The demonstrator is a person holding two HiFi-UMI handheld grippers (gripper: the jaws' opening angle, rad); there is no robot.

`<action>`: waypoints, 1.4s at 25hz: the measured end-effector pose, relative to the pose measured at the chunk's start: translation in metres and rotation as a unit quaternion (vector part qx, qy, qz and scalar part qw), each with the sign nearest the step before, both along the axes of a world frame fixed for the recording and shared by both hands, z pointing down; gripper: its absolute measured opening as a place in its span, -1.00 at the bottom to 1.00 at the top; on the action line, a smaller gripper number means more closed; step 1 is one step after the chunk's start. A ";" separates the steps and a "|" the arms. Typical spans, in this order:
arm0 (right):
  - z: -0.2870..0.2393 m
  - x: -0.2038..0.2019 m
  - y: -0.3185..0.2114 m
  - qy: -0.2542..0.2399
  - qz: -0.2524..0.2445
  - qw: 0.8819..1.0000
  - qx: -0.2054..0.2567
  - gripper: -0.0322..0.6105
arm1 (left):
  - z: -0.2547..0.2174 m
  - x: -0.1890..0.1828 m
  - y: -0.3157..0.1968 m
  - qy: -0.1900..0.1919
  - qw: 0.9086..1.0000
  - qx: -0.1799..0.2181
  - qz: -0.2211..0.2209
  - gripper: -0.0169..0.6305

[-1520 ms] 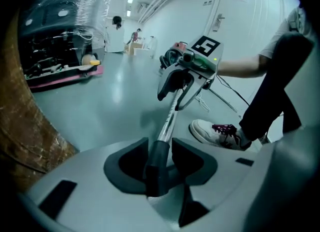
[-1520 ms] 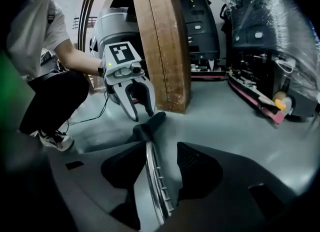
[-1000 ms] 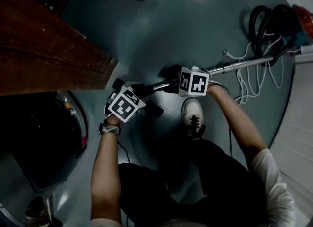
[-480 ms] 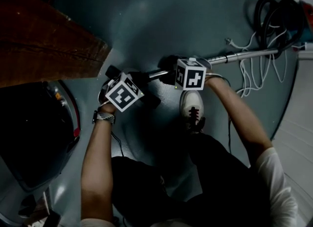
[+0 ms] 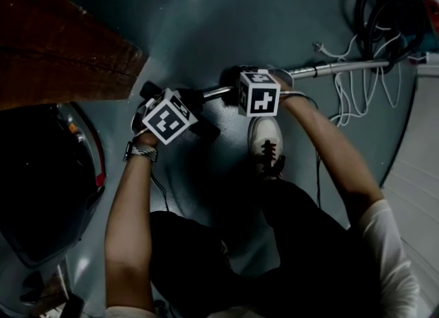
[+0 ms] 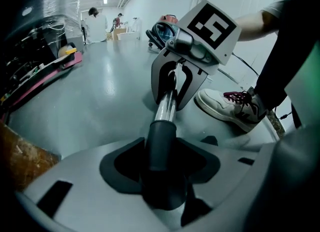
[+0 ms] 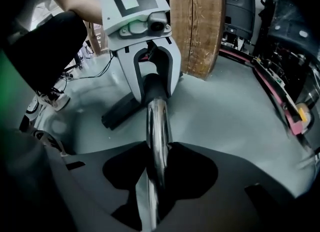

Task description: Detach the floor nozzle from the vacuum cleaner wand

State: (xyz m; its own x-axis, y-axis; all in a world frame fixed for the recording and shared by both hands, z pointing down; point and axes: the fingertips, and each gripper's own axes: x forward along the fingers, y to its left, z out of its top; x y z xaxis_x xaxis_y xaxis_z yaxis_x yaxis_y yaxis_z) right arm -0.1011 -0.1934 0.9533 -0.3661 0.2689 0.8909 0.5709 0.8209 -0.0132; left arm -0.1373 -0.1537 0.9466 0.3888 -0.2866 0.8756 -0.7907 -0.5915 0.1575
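Head view has a wood slab (image 5: 62, 56) at 10 o'clock, jutting over the grey floor (image 5: 226, 15). Just right of it, the left tool (image 5: 180, 104) points steeply down at the black nozzle (image 5: 206, 130), which lies on the floor left of centre. The left gripper view shows this tool's jaws closing with the nozzle's neck (image 6: 160, 141) between them, pads against it. From the neck the chrome wand (image 5: 329, 70) runs off toward 2 o'clock, joined to it. The right tool (image 5: 236, 89) sits on the wand close beside the neck. The right gripper view shows its jaws closing, clenched on the wand. A white shoe (image 5: 266, 142) stands at this tool's 6 o'clock. A hose (image 5: 384, 15) and a white cable (image 5: 346, 97) lie at 2 o'clock.
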 end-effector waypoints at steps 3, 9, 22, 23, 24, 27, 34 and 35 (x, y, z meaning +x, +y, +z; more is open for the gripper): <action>0.000 0.000 0.001 -0.001 0.000 1.000 0.001 -0.38 | 0.011 0.000 0.004 -0.032 0.999 -0.004 0.020 -0.36; -0.001 0.001 0.000 -0.006 0.001 1.000 0.017 -0.38 | 0.010 -0.001 0.005 -0.037 0.999 0.001 0.028 -0.39; -0.011 0.001 0.003 -0.031 -0.014 0.999 0.033 -0.41 | 0.001 0.000 0.009 0.011 0.999 -0.020 0.036 -0.40; -0.012 0.001 0.003 -0.033 -0.014 0.999 0.035 -0.41 | 0.000 0.001 0.010 0.020 0.999 -0.024 0.032 -0.40; -0.014 0.001 0.003 -0.036 -0.015 0.999 0.038 -0.41 | -0.002 0.001 0.010 0.030 0.999 -0.030 0.027 -0.40; -0.017 0.001 0.003 -0.042 -0.016 0.998 0.041 -0.41 | -0.008 0.003 0.012 0.050 0.998 -0.044 0.020 -0.40; -0.021 0.001 0.003 -0.045 -0.019 0.998 0.041 -0.41 | -0.009 -0.002 0.013 -0.011 0.999 -0.019 0.048 -0.40; -0.019 0.003 0.002 -0.040 -0.020 0.998 0.041 -0.41 | -0.006 -0.006 0.016 -0.036 0.997 -0.018 0.062 -0.40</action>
State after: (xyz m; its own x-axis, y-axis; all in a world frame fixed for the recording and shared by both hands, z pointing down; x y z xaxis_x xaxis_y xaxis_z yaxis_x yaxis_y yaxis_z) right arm -0.0986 -0.1909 0.9340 -0.4276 0.2115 0.8789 0.5994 0.7941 0.1005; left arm -0.1438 -0.1377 0.9403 0.3547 -0.2089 0.9114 -0.7218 -0.6808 0.1249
